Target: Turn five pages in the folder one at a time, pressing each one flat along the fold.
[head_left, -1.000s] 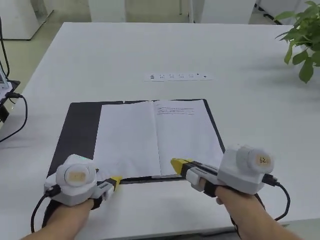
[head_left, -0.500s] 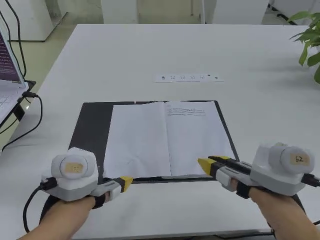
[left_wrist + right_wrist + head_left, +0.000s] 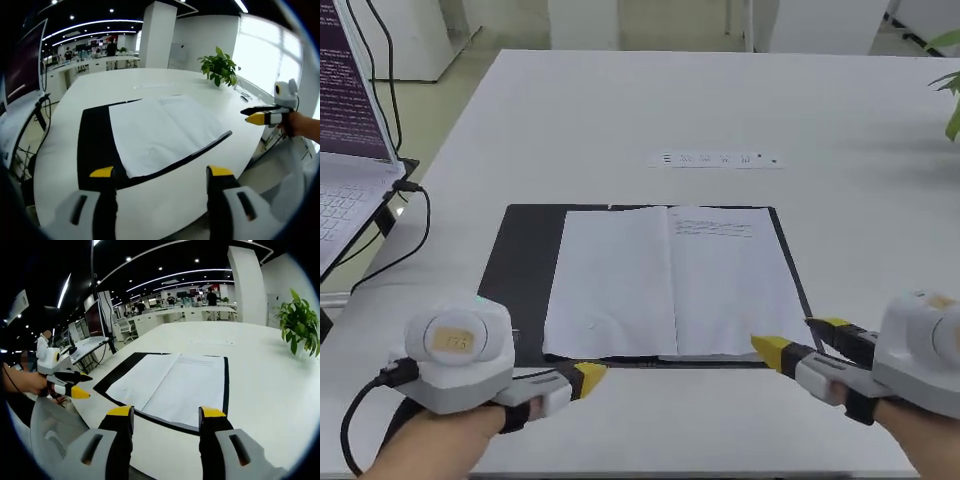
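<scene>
My left gripper (image 3: pixel 161 172) has its yellow-tipped jaws spread wide with nothing between them, and it hovers over the white table (image 3: pixel 620 100) just short of the folder's near edge. My right gripper (image 3: pixel 166 412) is likewise wide apart and empty, and in the head view it sits off the folder's near right corner. The black folder (image 3: pixel 525 270) lies open and flat in the middle of the table, between the two grippers and beyond them. A blank left page (image 3: pixel 610 280) and a right page (image 3: pixel 735 280) with a few printed lines at its top meet at the centre fold. Beyond the folder lies a power strip (image 3: pixel 715 159). A laptop (image 3: pixel 350 110) stands at the left, and a plant (image 3: pixel 220 67) at the table's far right.
</scene>
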`<action>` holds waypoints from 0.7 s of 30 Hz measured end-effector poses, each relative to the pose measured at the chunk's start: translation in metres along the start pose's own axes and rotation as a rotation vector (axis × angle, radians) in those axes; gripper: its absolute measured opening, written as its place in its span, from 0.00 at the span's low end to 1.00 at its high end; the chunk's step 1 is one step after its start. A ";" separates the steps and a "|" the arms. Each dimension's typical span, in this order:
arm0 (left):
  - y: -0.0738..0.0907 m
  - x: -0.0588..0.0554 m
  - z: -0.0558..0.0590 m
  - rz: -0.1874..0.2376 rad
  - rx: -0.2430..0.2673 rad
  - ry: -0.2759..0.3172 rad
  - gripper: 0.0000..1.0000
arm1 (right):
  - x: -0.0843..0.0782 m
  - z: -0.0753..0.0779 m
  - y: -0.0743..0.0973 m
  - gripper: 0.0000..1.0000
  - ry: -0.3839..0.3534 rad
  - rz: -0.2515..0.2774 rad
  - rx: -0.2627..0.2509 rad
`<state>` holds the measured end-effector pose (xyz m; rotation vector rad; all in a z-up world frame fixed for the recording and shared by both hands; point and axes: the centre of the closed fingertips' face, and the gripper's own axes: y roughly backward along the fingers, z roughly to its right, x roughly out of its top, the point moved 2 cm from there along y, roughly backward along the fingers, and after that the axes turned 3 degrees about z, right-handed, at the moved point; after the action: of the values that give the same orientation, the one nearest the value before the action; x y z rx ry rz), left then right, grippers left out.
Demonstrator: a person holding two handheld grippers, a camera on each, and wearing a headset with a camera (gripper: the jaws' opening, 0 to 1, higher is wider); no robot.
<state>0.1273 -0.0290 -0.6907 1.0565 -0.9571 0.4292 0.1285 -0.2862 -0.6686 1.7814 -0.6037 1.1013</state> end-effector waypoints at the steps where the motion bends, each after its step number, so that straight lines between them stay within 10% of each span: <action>1: 0.003 0.004 0.002 0.008 0.006 -0.014 0.74 | 0.001 0.000 0.001 0.56 0.004 0.002 -0.006; 11: 0.032 0.030 0.008 0.099 0.049 -0.052 0.94 | 0.008 0.009 0.017 0.76 0.003 0.020 -0.058; 21: 0.046 0.030 0.012 0.112 0.060 -0.031 0.99 | 0.003 0.009 0.024 0.96 0.033 0.011 -0.062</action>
<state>0.1062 -0.0220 -0.6395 1.0695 -1.0390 0.5376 0.1148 -0.3048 -0.6566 1.7053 -0.6212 1.1059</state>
